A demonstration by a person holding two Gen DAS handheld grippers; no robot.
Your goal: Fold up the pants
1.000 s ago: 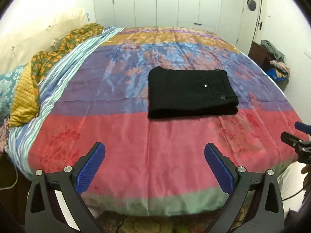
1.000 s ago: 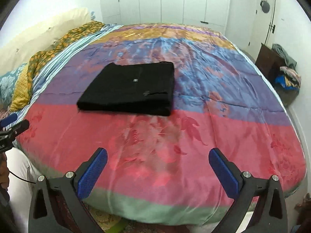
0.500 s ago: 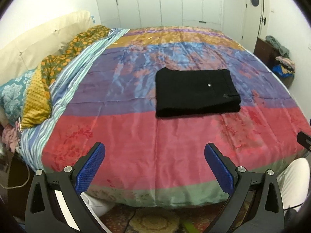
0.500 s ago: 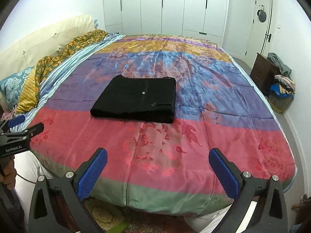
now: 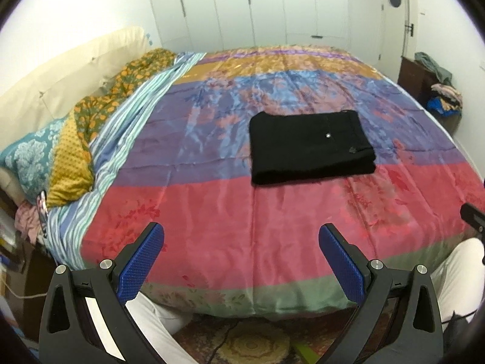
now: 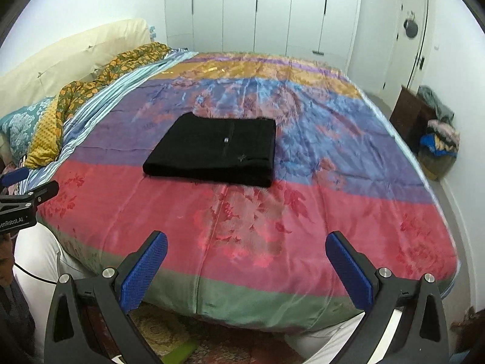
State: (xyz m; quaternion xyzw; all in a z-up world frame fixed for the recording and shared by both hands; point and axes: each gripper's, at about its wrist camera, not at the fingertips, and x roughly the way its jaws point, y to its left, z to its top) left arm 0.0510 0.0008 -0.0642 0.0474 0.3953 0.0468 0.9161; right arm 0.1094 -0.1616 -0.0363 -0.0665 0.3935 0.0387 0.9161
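Left wrist view: we see the black pants (image 5: 310,145) folded into a flat rectangle on the bedspread (image 5: 212,212), lying across the purple and red stripes, well apart from both grippers. Left gripper (image 5: 241,261) hangs over the foot of the bed, blue pads (image 5: 141,265) spread wide, holding nothing. Right wrist view: right gripper (image 6: 245,268) likewise spread wide and empty, pants (image 6: 215,148) ahead and slightly left. Pillows (image 5: 45,151) sit at the far left; wardrobe doors (image 6: 272,9) behind the bed.
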